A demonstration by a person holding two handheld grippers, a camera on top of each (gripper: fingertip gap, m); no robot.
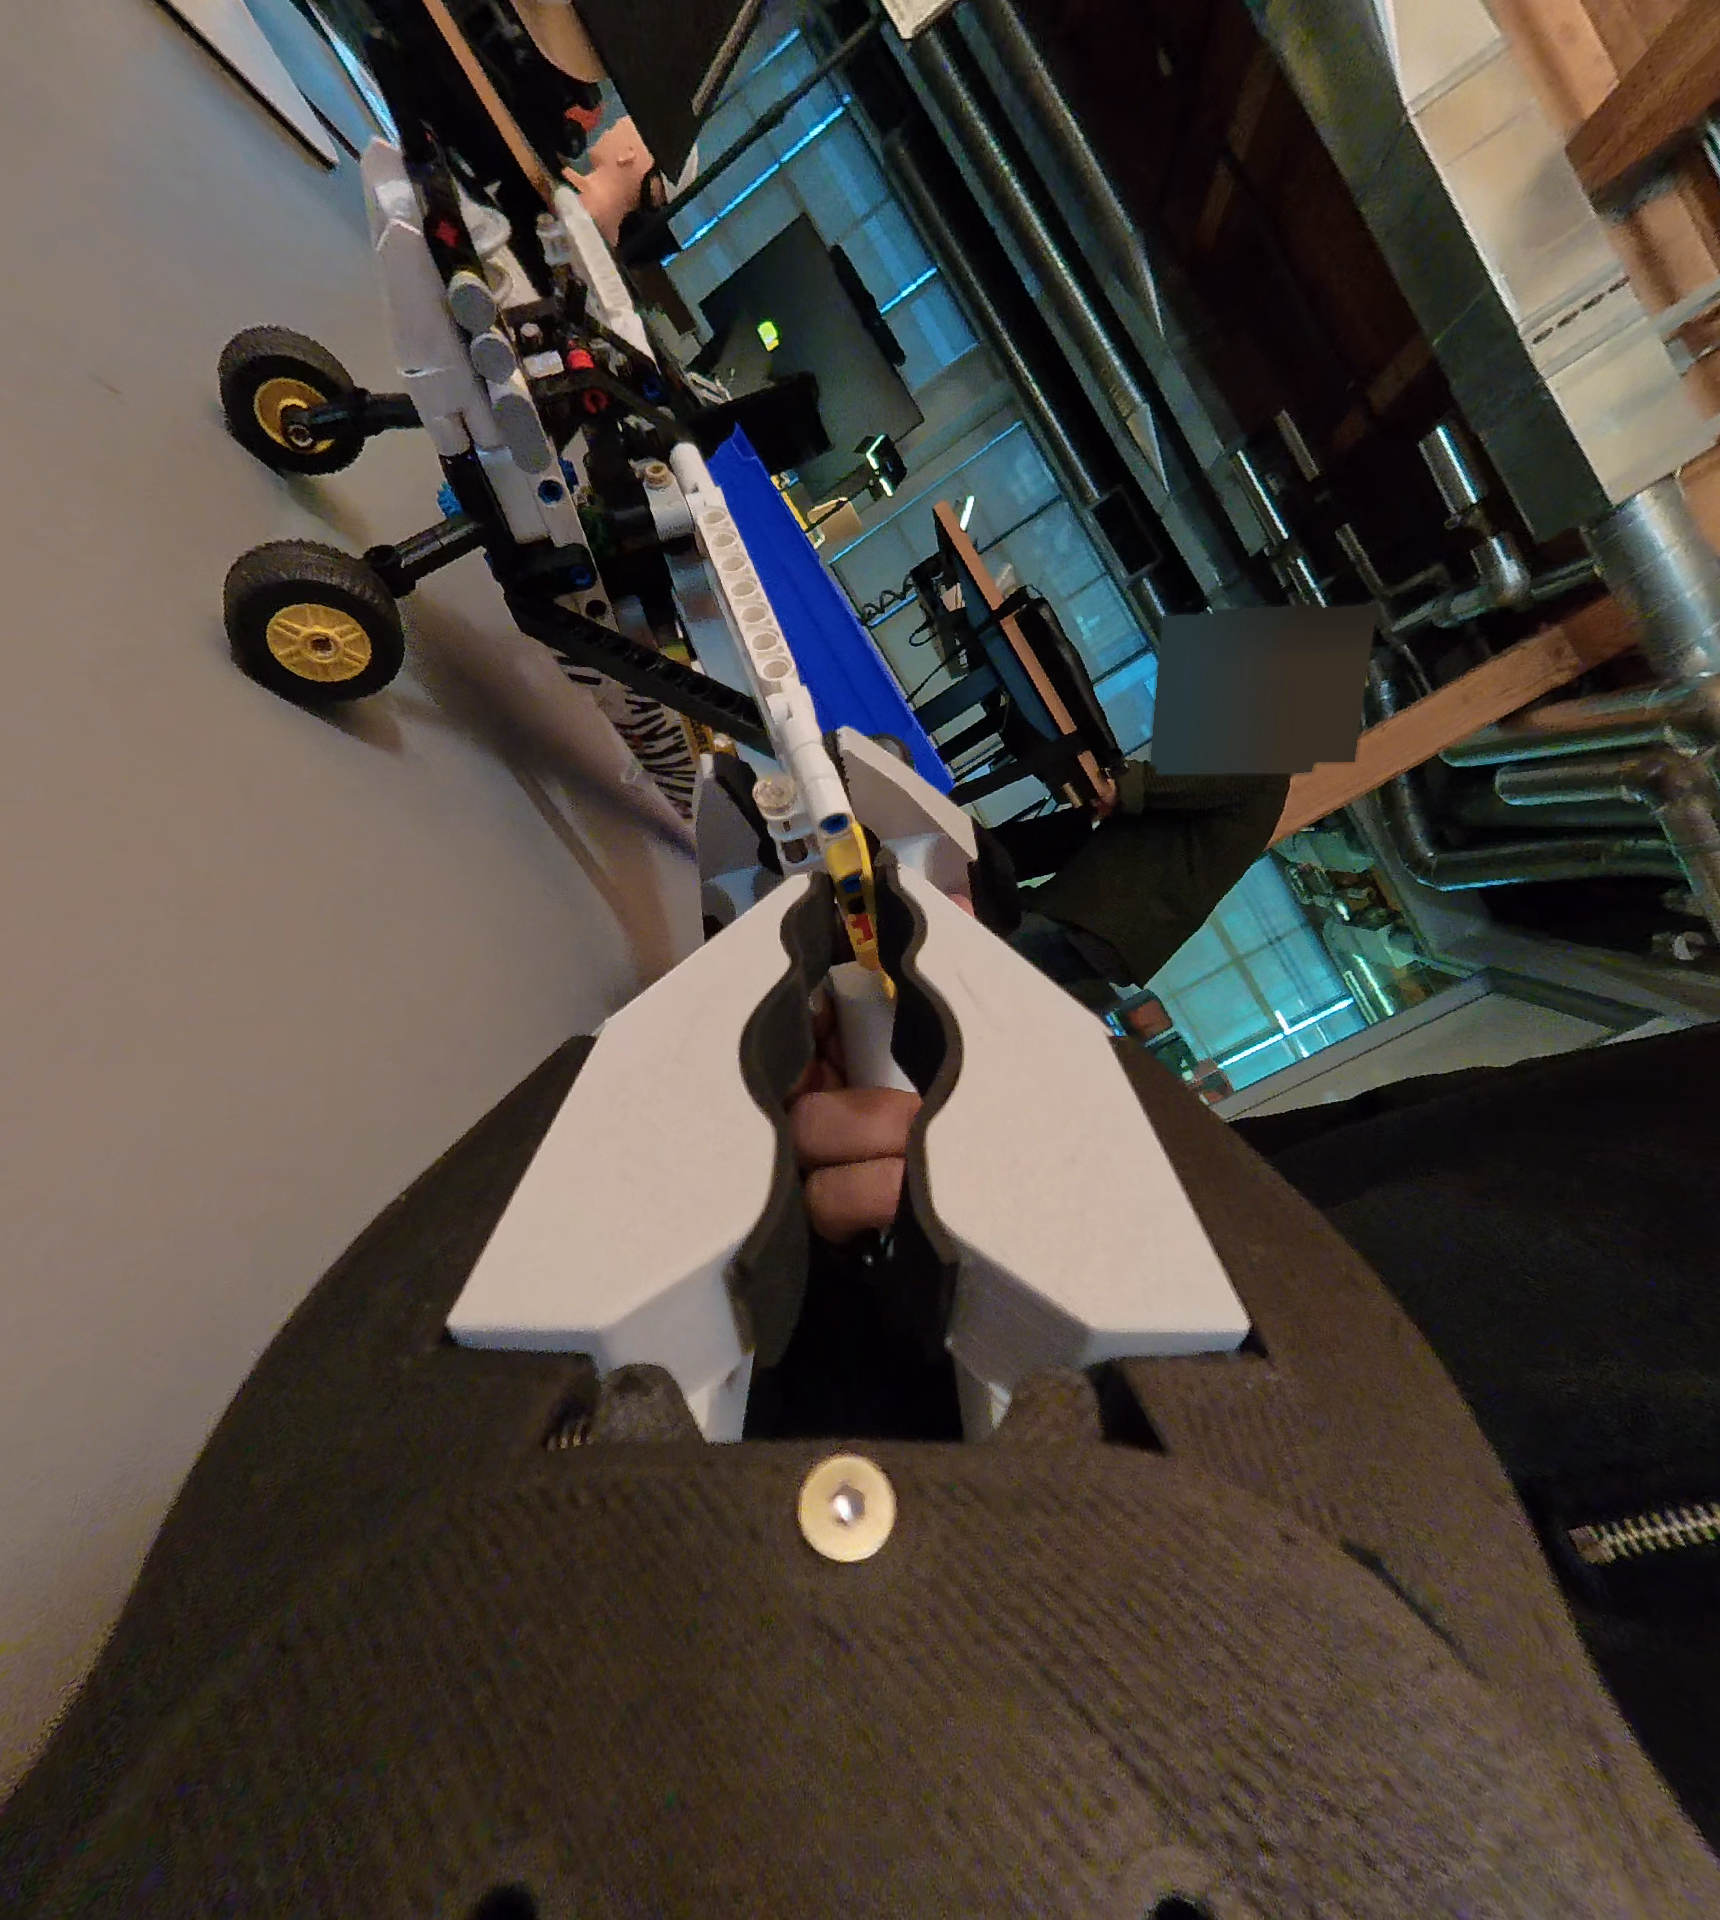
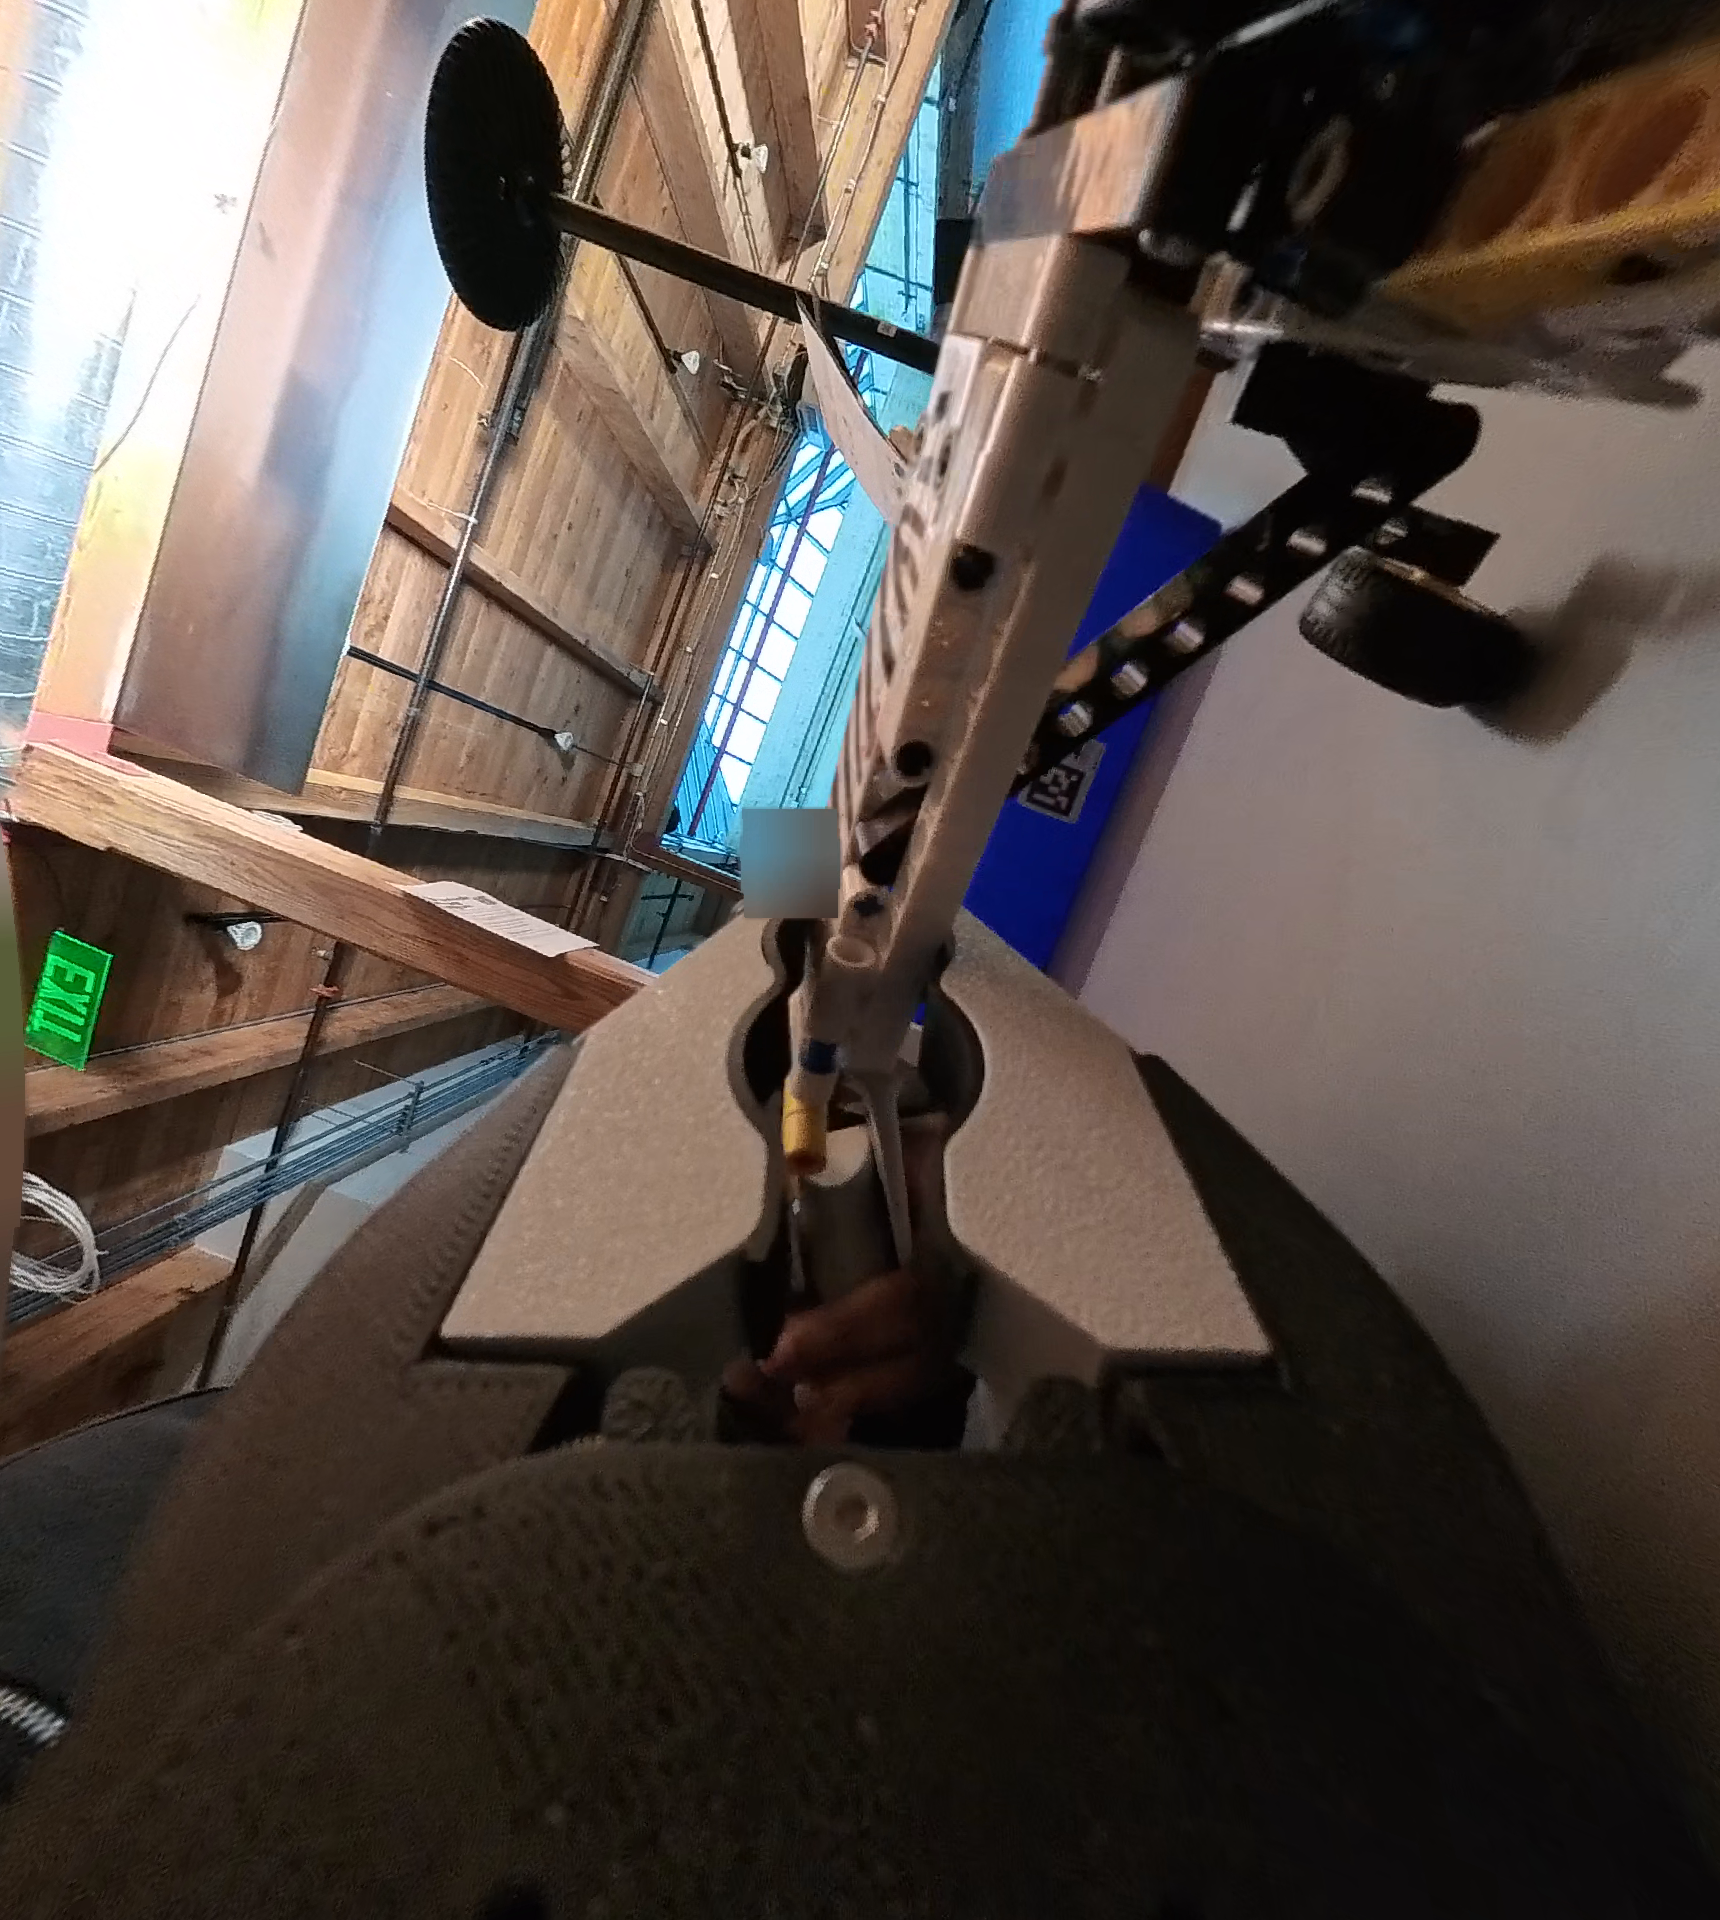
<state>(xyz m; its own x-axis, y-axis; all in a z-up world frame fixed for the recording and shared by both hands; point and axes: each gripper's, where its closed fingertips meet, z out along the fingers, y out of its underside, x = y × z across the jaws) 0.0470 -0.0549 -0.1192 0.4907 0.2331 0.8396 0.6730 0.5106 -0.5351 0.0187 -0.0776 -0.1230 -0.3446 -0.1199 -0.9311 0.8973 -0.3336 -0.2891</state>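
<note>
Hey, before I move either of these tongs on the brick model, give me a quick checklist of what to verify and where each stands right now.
1. Left tongs closed on the yellow piece at the white beam's end: ok.
2. Right tongs closed around the model's grey beam: ok; firm pad contact: cannot tell.
3. Model's two yellow-hubbed wheels against the white surface: ok.
4. Right view sharp: not ok, blurred.
5. Black gear on its axle clear of the tongs: ok.

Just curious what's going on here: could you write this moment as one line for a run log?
left jaws: shut on yellow piece of toy vehicle | right jaws: around white beam, grip unclear | wheels by grey table
</note>
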